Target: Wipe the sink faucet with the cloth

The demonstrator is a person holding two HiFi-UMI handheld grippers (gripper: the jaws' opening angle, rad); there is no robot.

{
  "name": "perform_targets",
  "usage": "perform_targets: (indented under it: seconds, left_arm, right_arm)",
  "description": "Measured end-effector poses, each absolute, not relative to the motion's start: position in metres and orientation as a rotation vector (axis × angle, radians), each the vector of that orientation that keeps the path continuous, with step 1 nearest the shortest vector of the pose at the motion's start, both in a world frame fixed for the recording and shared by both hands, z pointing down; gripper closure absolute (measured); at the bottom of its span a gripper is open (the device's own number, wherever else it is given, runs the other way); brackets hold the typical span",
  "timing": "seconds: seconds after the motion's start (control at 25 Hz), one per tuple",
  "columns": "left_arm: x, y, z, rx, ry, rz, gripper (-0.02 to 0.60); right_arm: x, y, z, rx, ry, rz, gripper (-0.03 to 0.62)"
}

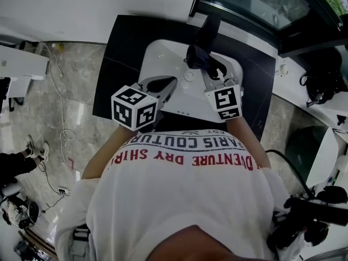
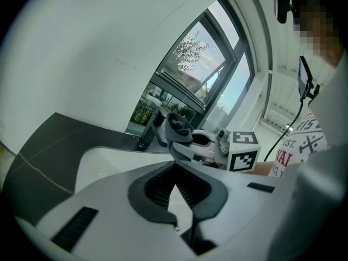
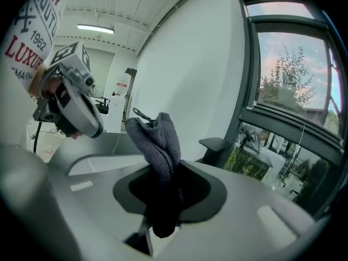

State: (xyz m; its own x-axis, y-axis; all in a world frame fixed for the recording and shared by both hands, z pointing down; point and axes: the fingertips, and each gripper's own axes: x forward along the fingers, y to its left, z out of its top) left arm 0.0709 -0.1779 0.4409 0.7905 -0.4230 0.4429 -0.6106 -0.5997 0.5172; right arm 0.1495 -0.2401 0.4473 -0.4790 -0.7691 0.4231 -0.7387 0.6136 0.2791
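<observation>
Status record: wiping of the sink faucet.

1. right gripper (image 1: 205, 65): jaws closed on a dark grey knit cloth (image 3: 157, 143). The cloth was bunched and stood up out of the jaws, with a short end hanging below them. The gripper was held over the far part of the white sink (image 1: 155, 50), pointing toward the faucet.

2. faucet (image 1: 210, 27): black, flat-topped, set at the back rim of the sink on the dark table (image 1: 117, 64). In the right gripper view it stood beyond the cloth and to its right, with a gap showing between them. In the head view the cloth lay just in front of its base. No view confirmed contact.

3. left gripper (image 1: 169, 82): jaws drawn together at the tips, with nothing between them. It was held over the near left side of the sink, apart from both cloth and faucet.

4. Progress, as judged: the cloth was secured and brought near the faucet. Wiping was at its very start or not yet begun. Nothing on the faucet told wiped parts from unwiped. Spout, body and base probably all remained to be wiped.
</observation>
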Motion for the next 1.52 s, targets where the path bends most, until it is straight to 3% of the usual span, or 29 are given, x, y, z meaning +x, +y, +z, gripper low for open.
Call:
perform_targets:
  seconds: [0.88, 1.28, 1.52]
  left_arm:
    - [0.085, -0.169, 0.45, 2.297, -0.716, 0.481, 0.58]
    - [0.098, -0.171, 0.454, 2.307, -0.7, 0.477, 0.58]
    - [0.102, -0.176, 0.454, 2.309, -0.697, 0.474, 0.58]
  right_arm:
    - [0.143, -0.241, 0.484, 1.264, -2.247, -0.197, 0.513]
    - [0.177, -0.232, 0.481, 1.342, -2.323, -0.074, 0.513]
    - [0.196, -0.231, 0.473, 1.475, -2.549, 0.249, 0.513]
